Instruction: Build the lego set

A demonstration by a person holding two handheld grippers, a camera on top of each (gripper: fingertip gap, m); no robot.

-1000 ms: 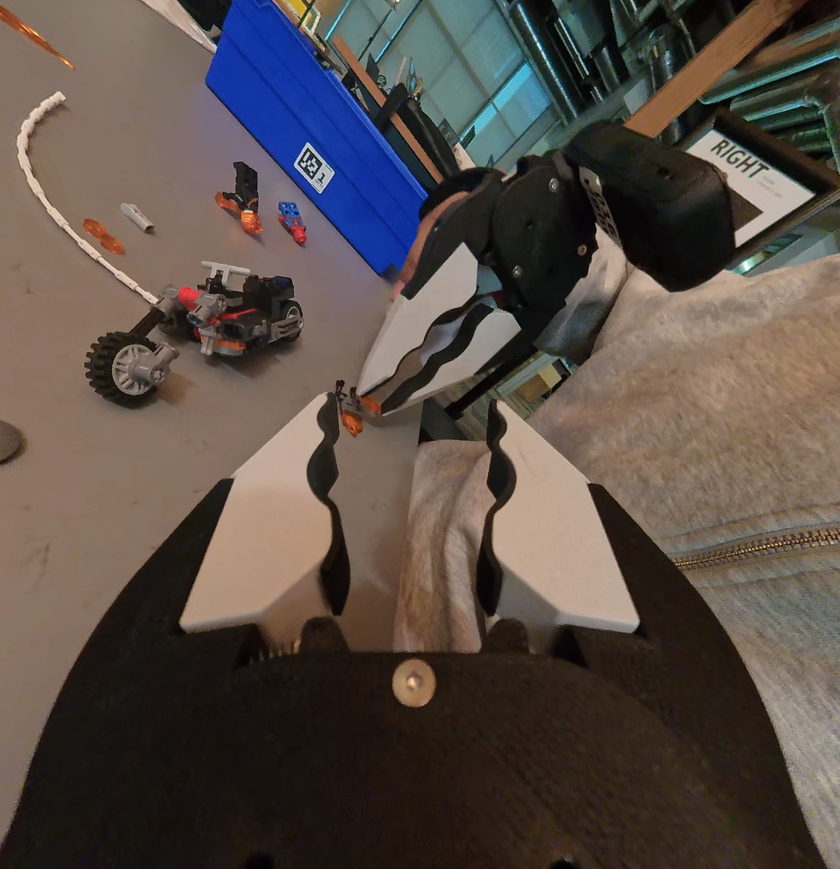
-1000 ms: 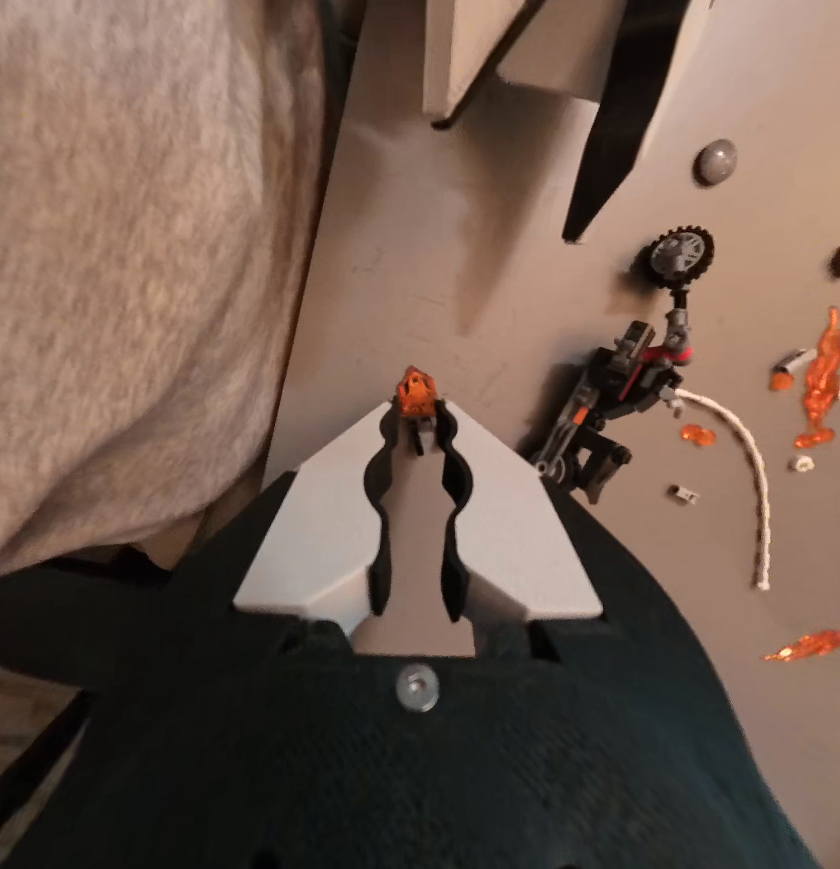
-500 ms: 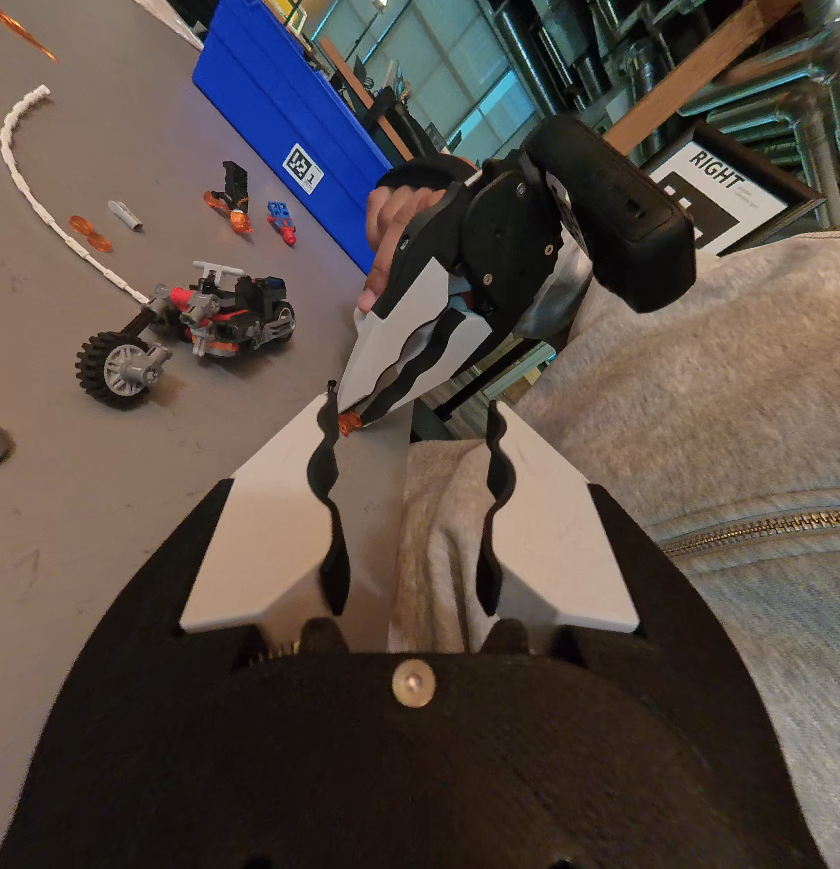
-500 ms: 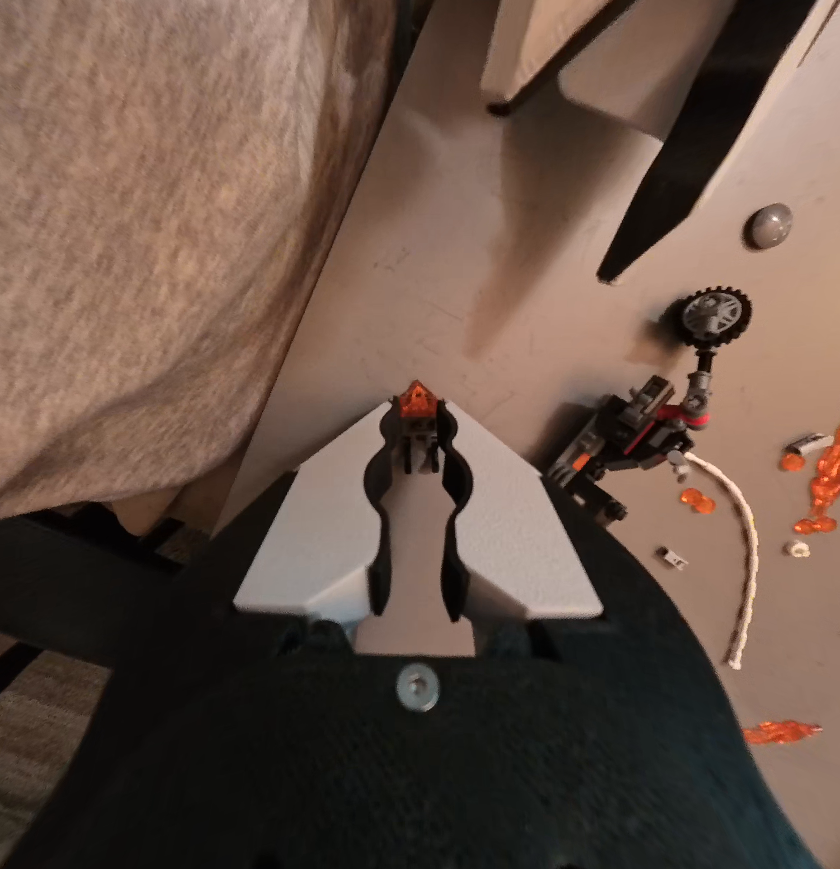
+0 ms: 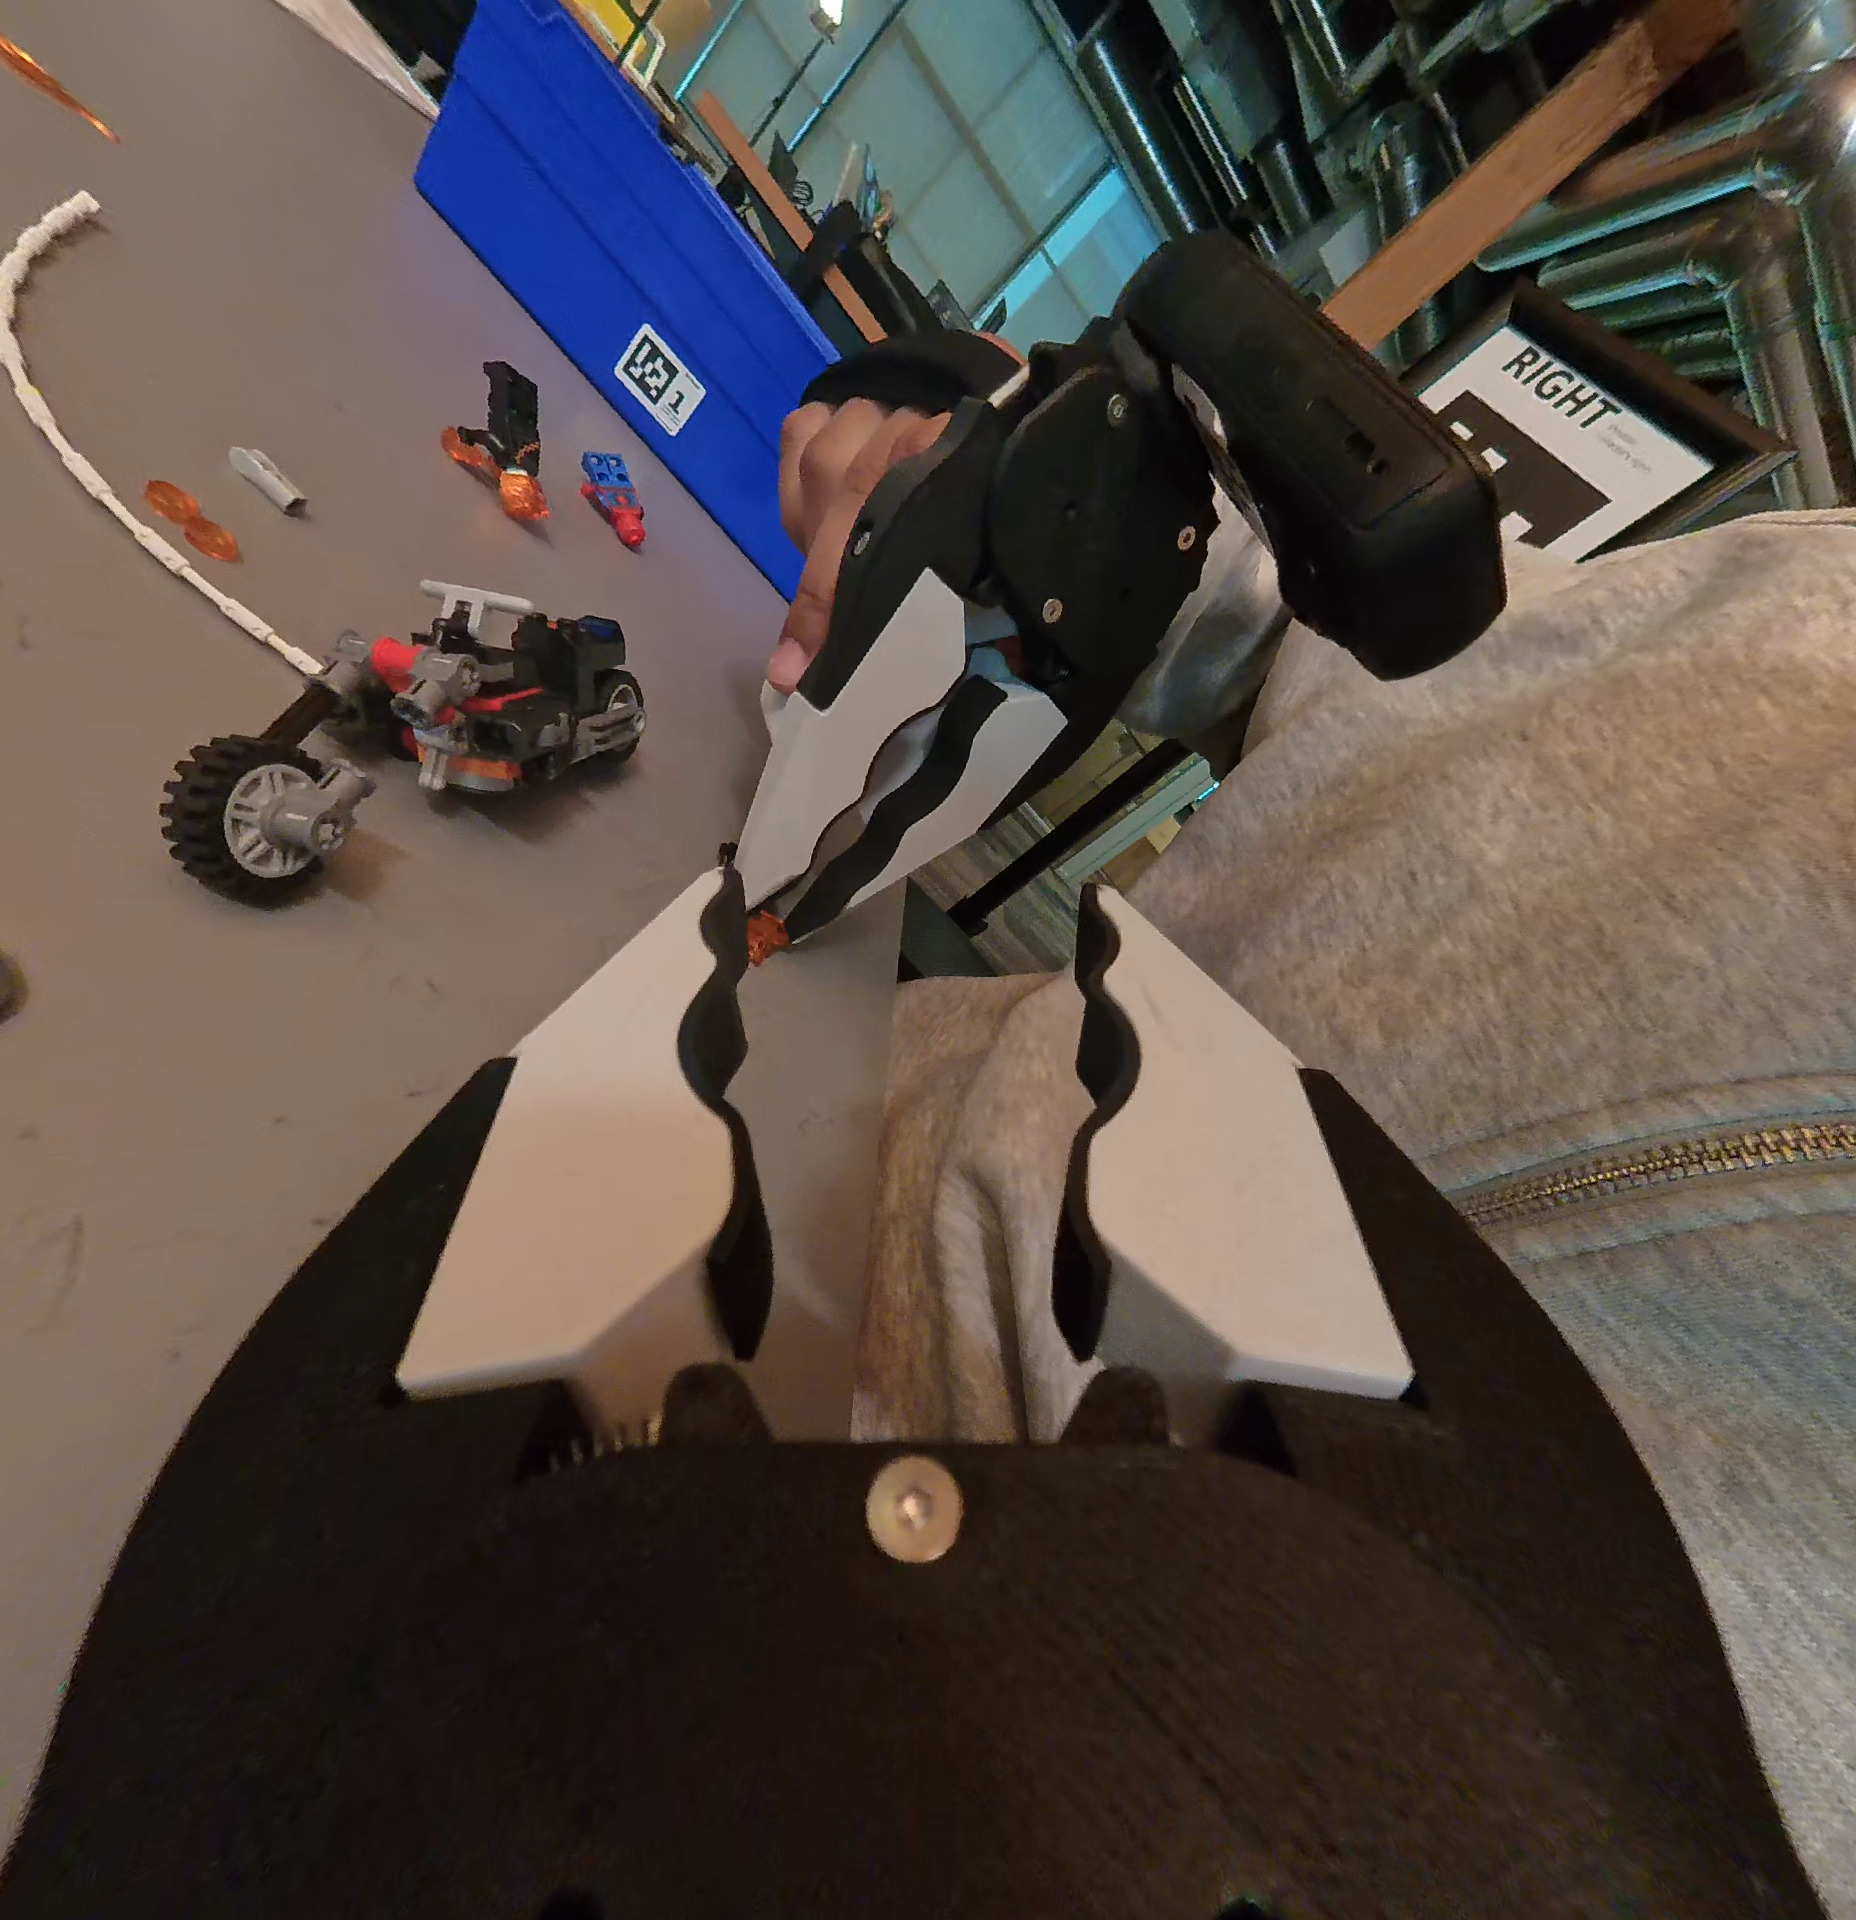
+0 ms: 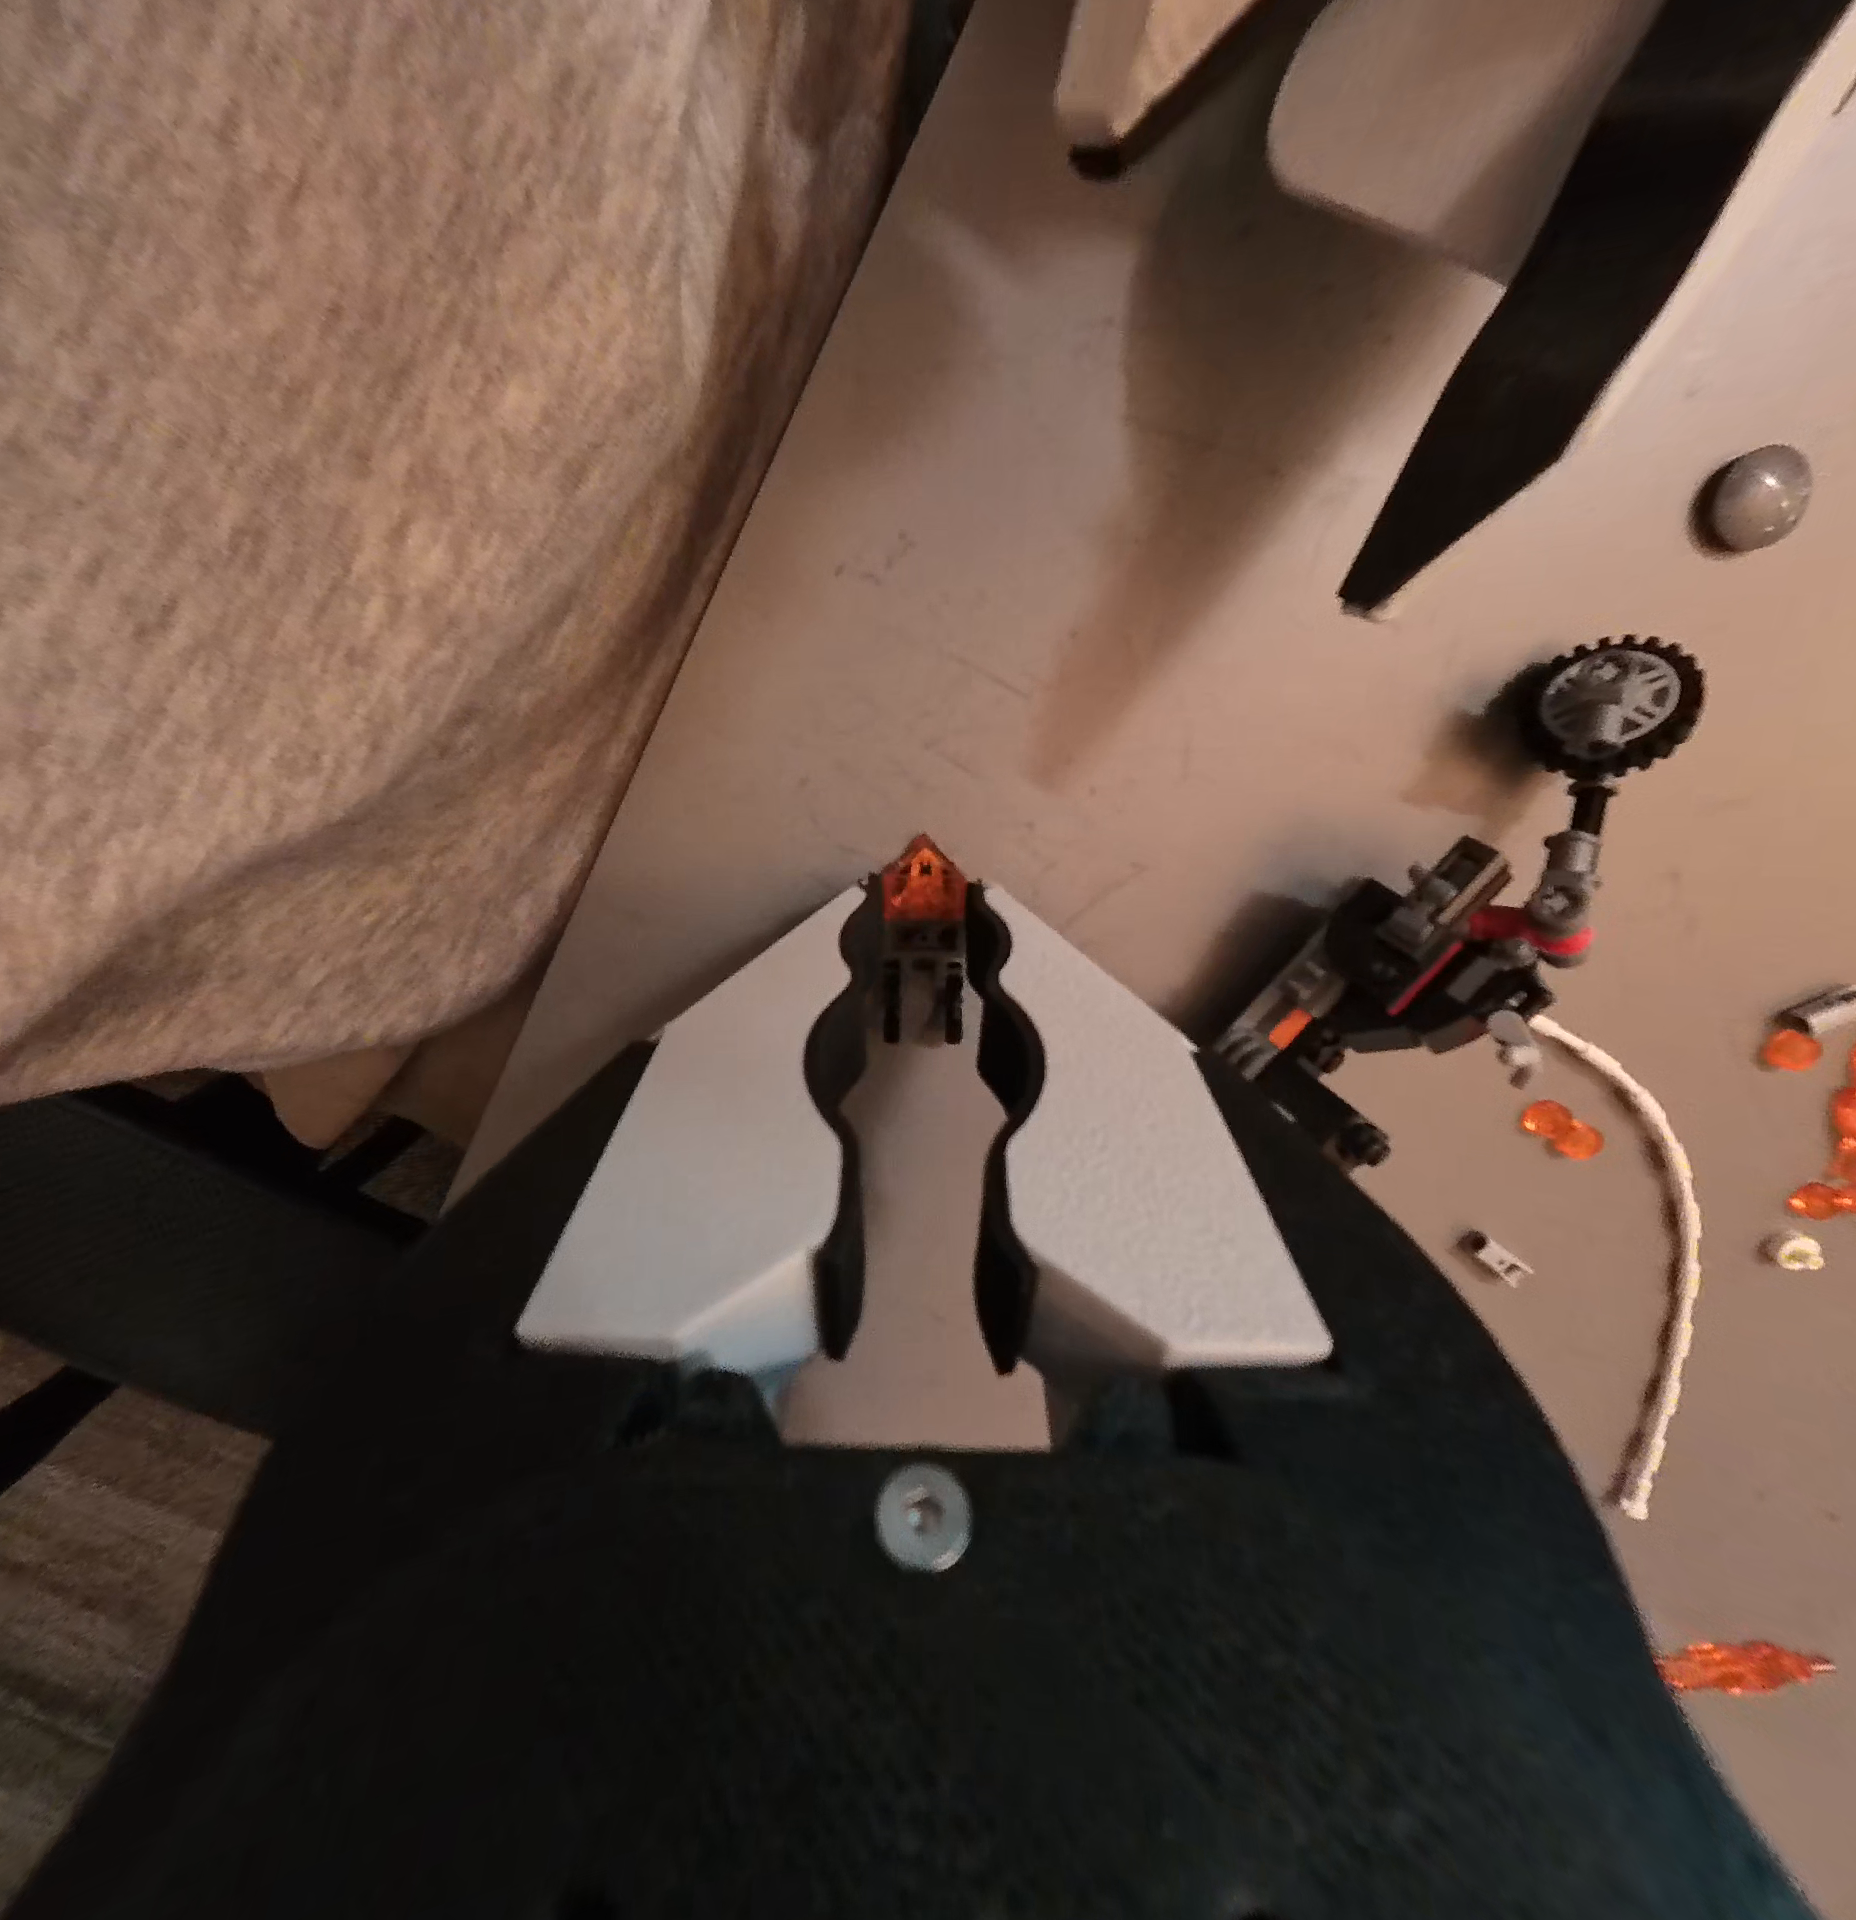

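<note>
Right now the right gripper (image 6: 922,914) pinches a small lego sub-piece (image 6: 922,935), dark grey with a translucent orange tip, at the very ends of its fingers; the orange cap pokes out just past them. Directly opposite, the left gripper (image 5: 903,914) stands spread wide with nothing between its fingers, one fingertip (image 5: 716,914) just beside the orange tip. Whether they touch I cannot tell.

Farther out from the tools, on the grey table (image 5: 176,1143), lies the part-built lego motorbike (image 5: 488,696), its front wheel (image 5: 259,821) thrust forward on a fork. A white segmented chain (image 5: 41,384) curves away from it, with orange translucent studs (image 5: 191,520), a small grey pin (image 5: 267,480) and a blue-and-red bit (image 5: 612,499) scattered beyond, and a blue bin (image 5: 612,239) at the far edge.

By my judgement the held piece is very light, stiff and smooth, so it could twist or pop out under a shallow pinch. The darker body seems the better place to grip; the orange cap may snap off if squeezed or levered.
</note>
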